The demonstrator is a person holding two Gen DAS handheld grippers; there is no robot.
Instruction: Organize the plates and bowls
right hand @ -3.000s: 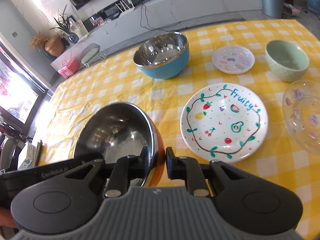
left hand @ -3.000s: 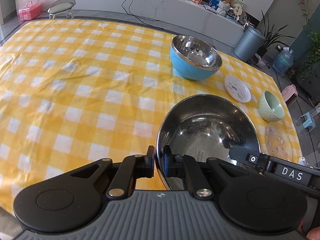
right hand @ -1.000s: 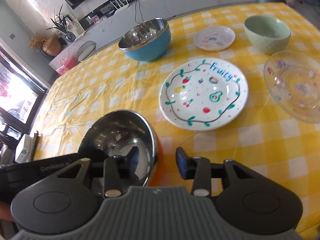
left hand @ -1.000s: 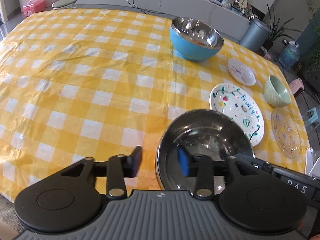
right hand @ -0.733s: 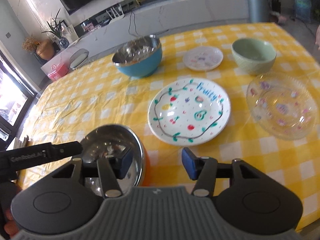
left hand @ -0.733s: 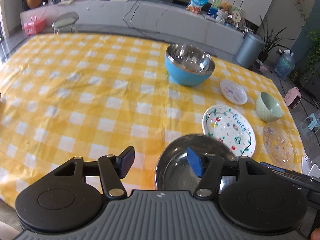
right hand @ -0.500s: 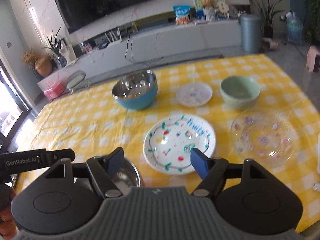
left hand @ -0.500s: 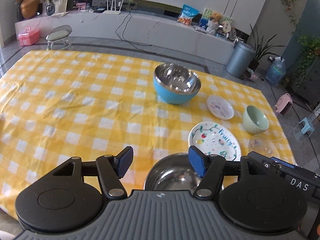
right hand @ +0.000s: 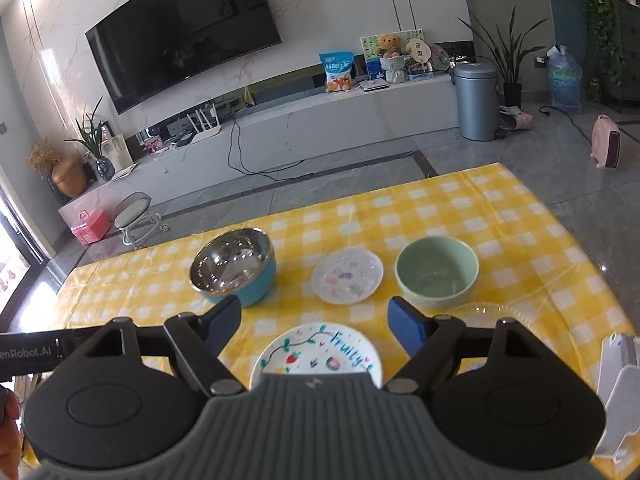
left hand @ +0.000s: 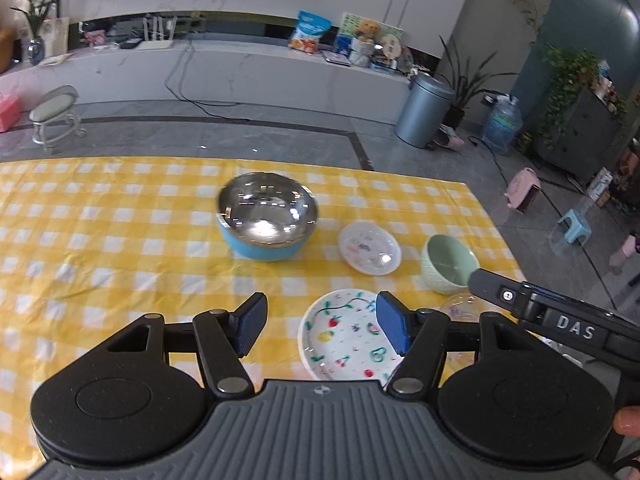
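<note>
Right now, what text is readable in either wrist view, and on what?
"Fruity": blue lettering on the fruit-painted plate.
"DAS": on the right gripper body, left wrist view.
"enRobot.AI", start cut off: on the left gripper body, right wrist view.
Snack bag print: too small.

The left tongs (left hand: 318, 322) hang above the yellow-checked surface (left hand: 100, 240) with their blue pads wide apart and nothing between them. Beyond them sits a steel bowl with a blue outside (left hand: 267, 216), then a small patterned plate (left hand: 369, 248) and a green bowl (left hand: 448, 264) to its right. Nearer lies a fruit-painted plate (left hand: 344, 340), partly hidden.
</note>
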